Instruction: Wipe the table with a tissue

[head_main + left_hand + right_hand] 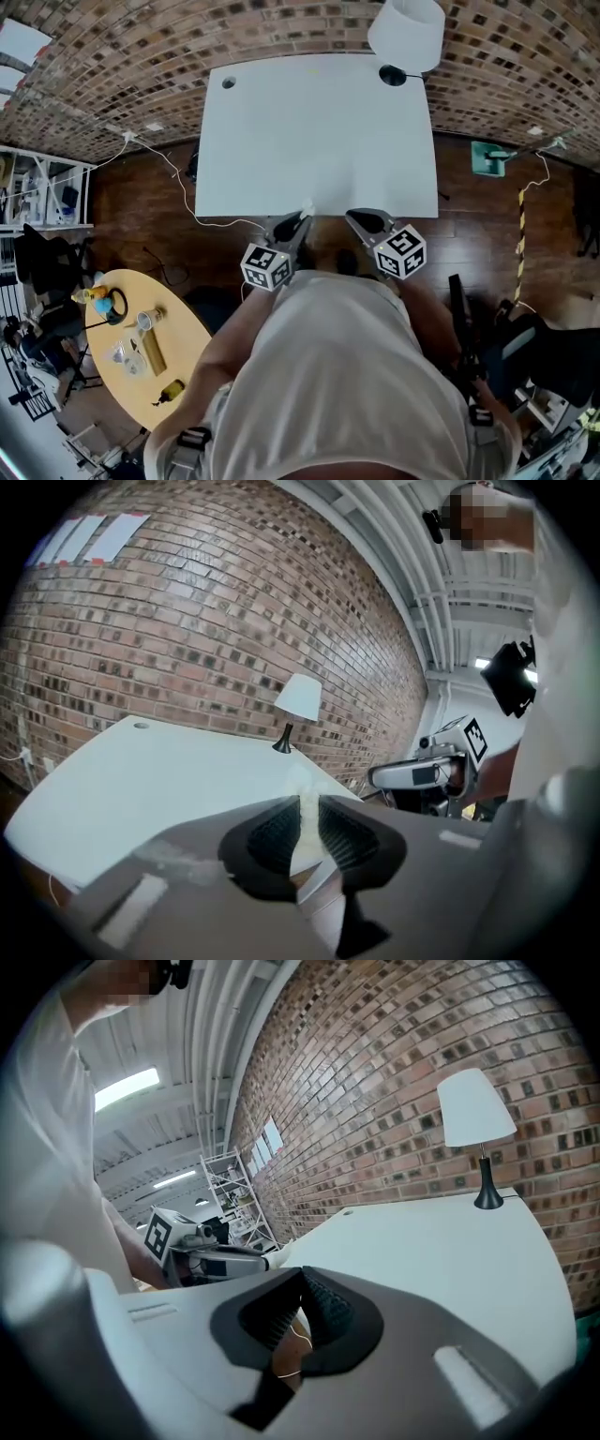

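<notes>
The white table (319,131) is bare apart from a lamp at its far right corner. Both grippers hover at its near edge. My left gripper (302,217) is shut on a small white tissue (308,210). In the left gripper view the tissue (306,819) shows as a thin strip pinched between the black ribbed pads. My right gripper (356,217) is a little to the right of the left one, shut with nothing held. Its pads (319,1299) meet at the tips, and floor shows through the gap below. Each gripper view shows the other gripper off the table's edge.
A white lamp (406,33) with a black base stands by the brick wall. A round wooden side table (141,347) with bottles is at lower left, beside a wire shelf (47,187). Cables (178,187) run over the dark wood floor. A green box (487,157) lies at the right.
</notes>
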A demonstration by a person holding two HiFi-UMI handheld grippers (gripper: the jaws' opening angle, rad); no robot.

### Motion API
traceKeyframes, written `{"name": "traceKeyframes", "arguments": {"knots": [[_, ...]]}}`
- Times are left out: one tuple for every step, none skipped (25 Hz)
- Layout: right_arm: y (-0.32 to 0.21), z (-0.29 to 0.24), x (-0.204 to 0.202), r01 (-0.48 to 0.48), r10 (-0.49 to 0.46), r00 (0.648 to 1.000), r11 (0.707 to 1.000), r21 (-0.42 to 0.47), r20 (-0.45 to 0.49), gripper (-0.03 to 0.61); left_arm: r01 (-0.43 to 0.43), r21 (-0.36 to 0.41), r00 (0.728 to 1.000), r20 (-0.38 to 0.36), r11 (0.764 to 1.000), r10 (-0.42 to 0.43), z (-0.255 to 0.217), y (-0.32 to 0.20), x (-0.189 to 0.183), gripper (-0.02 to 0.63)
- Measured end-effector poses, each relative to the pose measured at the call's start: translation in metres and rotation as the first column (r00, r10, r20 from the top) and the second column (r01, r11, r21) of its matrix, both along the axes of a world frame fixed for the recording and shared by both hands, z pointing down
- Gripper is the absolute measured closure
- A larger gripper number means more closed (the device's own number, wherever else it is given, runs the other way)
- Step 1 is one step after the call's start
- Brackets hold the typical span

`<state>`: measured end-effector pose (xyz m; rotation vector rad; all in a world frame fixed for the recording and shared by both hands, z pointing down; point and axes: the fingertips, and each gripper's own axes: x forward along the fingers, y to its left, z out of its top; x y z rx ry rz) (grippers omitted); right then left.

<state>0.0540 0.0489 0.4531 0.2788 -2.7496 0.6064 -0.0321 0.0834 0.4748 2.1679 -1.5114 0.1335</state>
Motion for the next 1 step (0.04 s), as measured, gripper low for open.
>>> {"name": "traceKeyframes", "arguments": {"knots": [[0.0036, 0.0008, 0.0064, 0.001, -0.001, 1.000, 1.000, -0.002, 0.000, 0.571, 0.004, -0.001, 1.000, 0.002, 1.000, -0.004, 0.0005, 0.0030, 0.0055, 0.545]]}}
